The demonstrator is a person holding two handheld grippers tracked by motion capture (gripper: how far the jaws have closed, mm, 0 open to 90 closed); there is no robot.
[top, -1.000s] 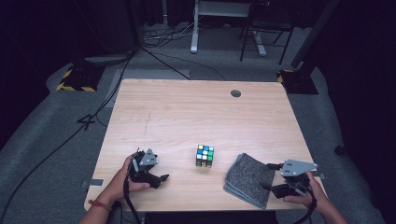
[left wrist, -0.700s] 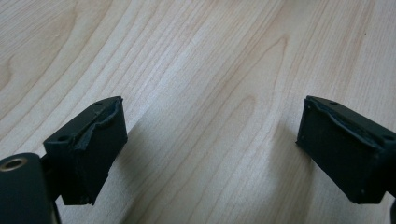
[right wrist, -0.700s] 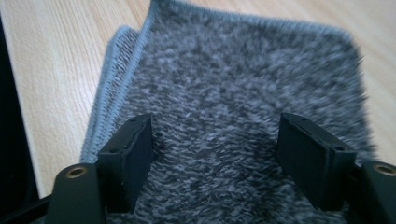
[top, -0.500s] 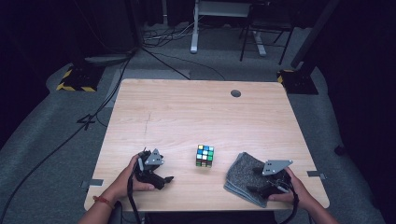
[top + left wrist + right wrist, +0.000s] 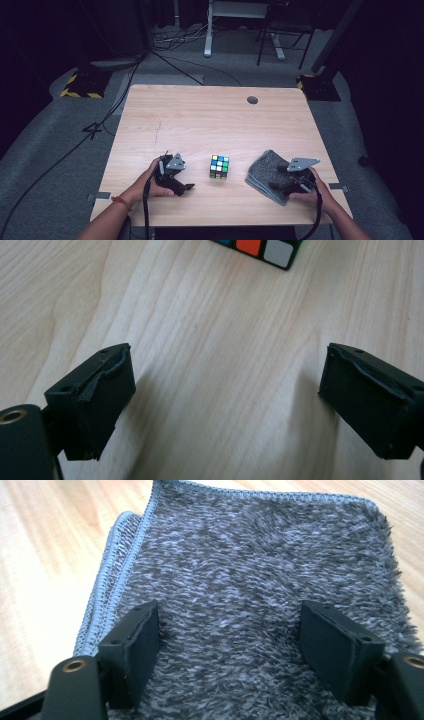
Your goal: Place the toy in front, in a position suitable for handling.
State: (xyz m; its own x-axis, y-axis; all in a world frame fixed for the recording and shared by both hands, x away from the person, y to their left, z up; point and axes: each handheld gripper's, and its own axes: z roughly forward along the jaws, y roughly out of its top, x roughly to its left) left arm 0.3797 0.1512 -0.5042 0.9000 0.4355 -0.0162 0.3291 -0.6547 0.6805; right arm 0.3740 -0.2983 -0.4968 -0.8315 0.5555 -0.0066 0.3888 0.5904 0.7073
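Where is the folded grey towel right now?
High view: the folded grey fluffy towel lies near the table's front right, right of the multicoloured puzzle cube, under the open right gripper.

We see the left gripper (image 5: 186, 187) at lower left, its 2 jaws spread wide, just opened further, nothing between them. At lower right, the right gripper (image 5: 276, 182) is spread too.

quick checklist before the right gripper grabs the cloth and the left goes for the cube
1. Right gripper jaws open: ok.
2. Right gripper over the cloth: ok, pile lies between the jaws.
3. Pads touching the cloth: cannot tell.
4. Left gripper jaws open, nothing between them: ok.
5. Cube ahead of the left gripper, apart from it: ok.
6. Cloth folded, edges free to catch: ok, stitched edge shows.
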